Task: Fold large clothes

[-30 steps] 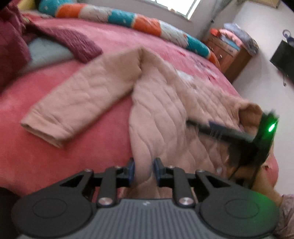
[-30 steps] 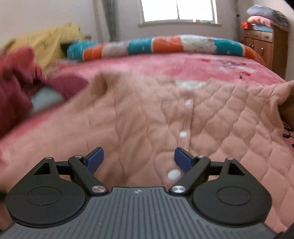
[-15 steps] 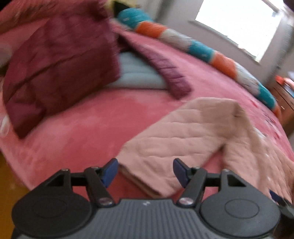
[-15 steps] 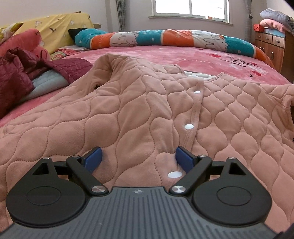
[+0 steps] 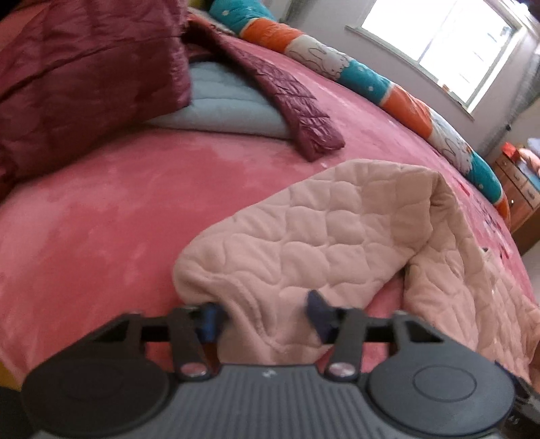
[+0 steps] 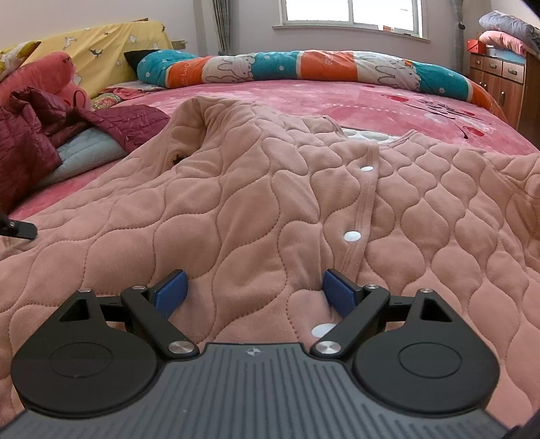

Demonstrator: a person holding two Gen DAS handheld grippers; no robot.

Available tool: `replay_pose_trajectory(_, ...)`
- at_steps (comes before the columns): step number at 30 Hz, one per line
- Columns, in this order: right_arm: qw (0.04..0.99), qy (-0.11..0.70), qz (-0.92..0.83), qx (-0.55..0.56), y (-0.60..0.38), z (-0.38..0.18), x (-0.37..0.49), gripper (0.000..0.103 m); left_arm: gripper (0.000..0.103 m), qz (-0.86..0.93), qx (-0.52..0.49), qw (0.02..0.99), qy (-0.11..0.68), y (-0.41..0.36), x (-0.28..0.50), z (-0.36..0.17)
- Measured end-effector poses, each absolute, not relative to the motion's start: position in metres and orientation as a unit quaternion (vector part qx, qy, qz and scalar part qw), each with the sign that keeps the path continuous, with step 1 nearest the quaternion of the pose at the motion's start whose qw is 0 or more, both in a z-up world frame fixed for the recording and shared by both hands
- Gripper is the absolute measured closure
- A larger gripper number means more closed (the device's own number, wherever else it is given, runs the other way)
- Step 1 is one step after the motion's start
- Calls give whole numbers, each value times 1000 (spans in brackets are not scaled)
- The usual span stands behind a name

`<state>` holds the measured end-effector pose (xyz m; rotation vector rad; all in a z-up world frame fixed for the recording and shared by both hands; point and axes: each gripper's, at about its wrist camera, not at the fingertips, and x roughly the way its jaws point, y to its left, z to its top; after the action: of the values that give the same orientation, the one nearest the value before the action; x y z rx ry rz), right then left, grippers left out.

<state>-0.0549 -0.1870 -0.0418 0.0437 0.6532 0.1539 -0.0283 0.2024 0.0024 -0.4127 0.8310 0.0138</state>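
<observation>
left tool [image 5: 263, 317] closing around sleeve cuff [image 5: 249, 304]

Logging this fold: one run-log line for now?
left gripper: closing around sleeve cuff | right gripper: open over pink jacket | bed

My left wrist camera is looking steeply down, close over the cuff of the pink quilted jacket [image 5: 337, 243], facing the maroon coat [image 5: 84, 67]. My right wrist camera is sitting low over the jacket's button front, facing the window [image 6: 351, 13]. Both are sharing jacket, coat and striped bolster [image 6: 303, 66].
</observation>
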Motion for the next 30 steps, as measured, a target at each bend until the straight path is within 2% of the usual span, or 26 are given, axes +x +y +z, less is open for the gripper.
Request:
replay_pose_trajectory(1, 944, 320, 75, 23, -187, -42, -54, 0, 74, 9, -201, 893, 402, 202, -26, 2)
replay_pose_trajectory(3, 944, 320, 74, 26, -187, -41, -53, 0, 82, 10, -208, 892, 402, 204, -20, 1)
replay_pose_trajectory(6, 943, 322, 74, 29, -188, -41, -49, 0, 87, 9, -207, 895, 395, 206, -10, 6)
replay_pose_trajectory(11, 946, 314, 69, 34, -189, -37, -46, 0, 89, 11, -255, 900, 354, 234, 18, 38)
replay_pose_trajectory(16, 944, 314, 73, 65, -194, -32, -41, 0, 89, 38, -285, 919, 270, 282, 65, 106)
replay_pose_trajectory(21, 951, 283, 96, 83, -192, -19, -40, 0, 89, 51, -261, 942, 207, 313, 116, 166)
replay_pose_trajectory(25, 952, 272, 118, 81, -177, -17, -26, 0, 89, 57, -225, 946, 226, 305, 150, 168)
replay_pose_trajectory(30, 927, 299, 187, 124, -159, -27, 7, 0, 89, 93, -196, 939, 267, 298, 176, 131)
